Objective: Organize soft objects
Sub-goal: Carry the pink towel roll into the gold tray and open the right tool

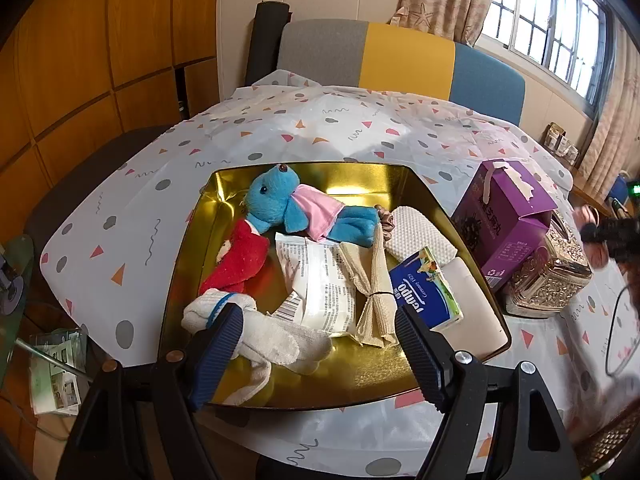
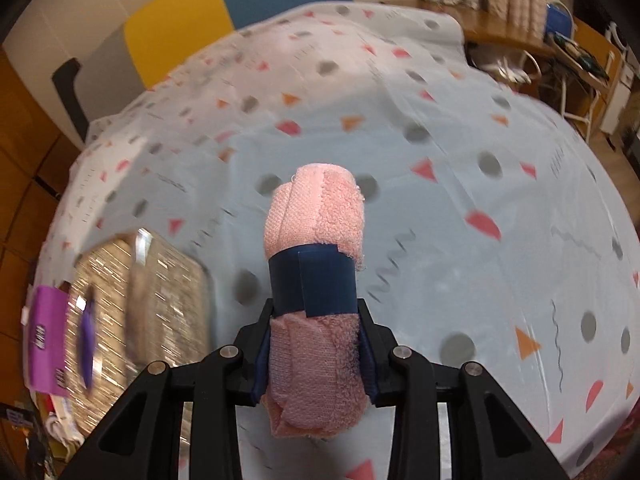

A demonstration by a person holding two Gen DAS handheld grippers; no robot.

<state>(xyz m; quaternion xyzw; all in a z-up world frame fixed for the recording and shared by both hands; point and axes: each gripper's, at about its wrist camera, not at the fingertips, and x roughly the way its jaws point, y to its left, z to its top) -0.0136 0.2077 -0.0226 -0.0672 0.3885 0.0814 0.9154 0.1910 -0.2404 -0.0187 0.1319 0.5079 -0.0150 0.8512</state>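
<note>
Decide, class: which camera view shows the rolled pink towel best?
The right wrist view: the rolled pink towel fills the centre, clamped in the right tool. The left wrist view shows only a blurred pink patch at its right edge, possibly the towel.

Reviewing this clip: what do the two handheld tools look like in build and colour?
Both match. The left tool has a black plastic frame with triangular cut-outs, round silver and copper-coloured pivot screws, and two dark blue ribbed finger pads. The right tool shows the same black frame, silver screws and dark blue pads. No sleeve is clearly visible in either view.
</note>
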